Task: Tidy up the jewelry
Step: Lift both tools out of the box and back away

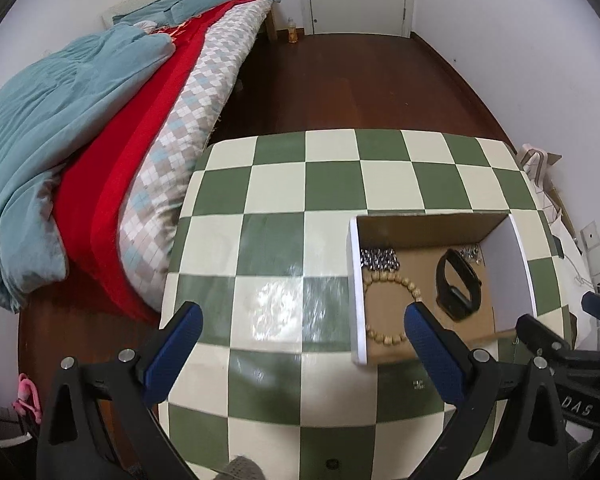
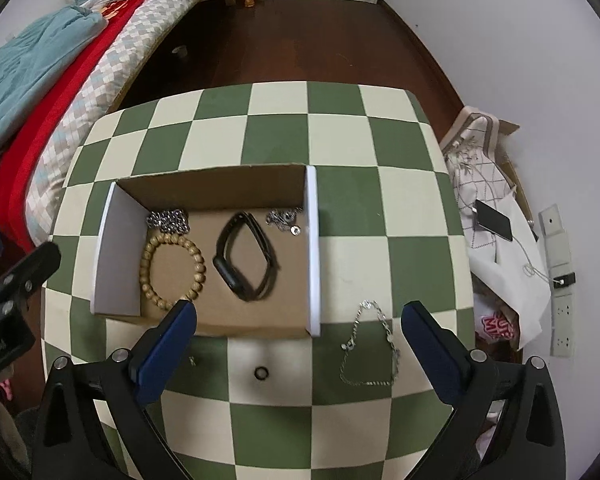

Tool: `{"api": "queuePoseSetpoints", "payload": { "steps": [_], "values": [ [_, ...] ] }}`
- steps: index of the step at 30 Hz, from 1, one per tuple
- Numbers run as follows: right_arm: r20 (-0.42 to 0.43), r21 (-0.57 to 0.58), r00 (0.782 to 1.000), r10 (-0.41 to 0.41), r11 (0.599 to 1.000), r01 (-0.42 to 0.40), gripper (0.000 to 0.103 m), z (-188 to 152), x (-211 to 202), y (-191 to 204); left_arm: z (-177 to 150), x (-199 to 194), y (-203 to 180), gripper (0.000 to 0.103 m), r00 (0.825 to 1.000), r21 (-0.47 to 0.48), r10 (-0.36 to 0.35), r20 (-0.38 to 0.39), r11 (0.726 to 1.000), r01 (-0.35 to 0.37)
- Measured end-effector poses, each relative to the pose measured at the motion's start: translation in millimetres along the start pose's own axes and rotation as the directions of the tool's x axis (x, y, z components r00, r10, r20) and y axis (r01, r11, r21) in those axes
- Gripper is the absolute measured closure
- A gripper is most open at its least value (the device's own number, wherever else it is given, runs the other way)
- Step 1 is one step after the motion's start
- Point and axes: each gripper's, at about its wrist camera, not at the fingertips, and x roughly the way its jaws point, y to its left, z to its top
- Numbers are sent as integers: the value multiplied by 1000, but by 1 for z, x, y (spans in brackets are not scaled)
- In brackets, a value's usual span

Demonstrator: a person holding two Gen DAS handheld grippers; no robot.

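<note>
The right gripper [image 2: 296, 324] hangs wide open and empty over the tabletop [image 2: 352, 152], with the silver chain [image 2: 370, 346] and black ring [image 2: 261, 372] lying between its fingers, just outside the box [image 2: 312, 248]. The left gripper [image 1: 302, 322], also spread and empty, hovers beside the box, where the bead bracelet [image 1: 388, 308] and watch [image 1: 458, 284] lie.

Glossy checked table top [image 2: 348, 208] under both grippers. Ahead of the right gripper [image 2: 296, 320]: matt brown cardboard box [image 2: 220, 188], wooden bead bracelet [image 2: 172, 272], matt black band [image 2: 244, 260]. Shiny metal chain [image 2: 370, 344] between its fingers.
</note>
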Motion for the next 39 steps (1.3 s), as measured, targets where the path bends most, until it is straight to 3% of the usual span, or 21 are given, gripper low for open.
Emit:
{"api": "queuePoseSetpoints", "payload": {
  "steps": [15, 28, 33, 37, 39],
  "values": [
    [140, 23, 990, -31, 999, 28, 0, -33, -73, -11, -30, -83, 5, 0, 991, -47, -39, 127, 998, 45],
    [317, 34, 947, -48, 999, 39, 0, -75, -167, -18, -61, -159, 1, 0, 966, -52, -60, 251, 996, 75],
    [374, 45, 927, -30, 999, 15, 0, -95, -198, -22, -74, -182, 7, 0, 950, -96, -21, 311, 994, 53],
    [405, 59, 914, 9, 998, -36, 0, -113, -212, -31, -86, -190, 12, 0, 933, -127, 50, 356, 992, -4],
    [398, 74, 918, 0, 997, -31, 0, -123, -208, -36, -93, -183, 15, 0, 930, -136, 96, 356, 989, -50]
  ]
}}
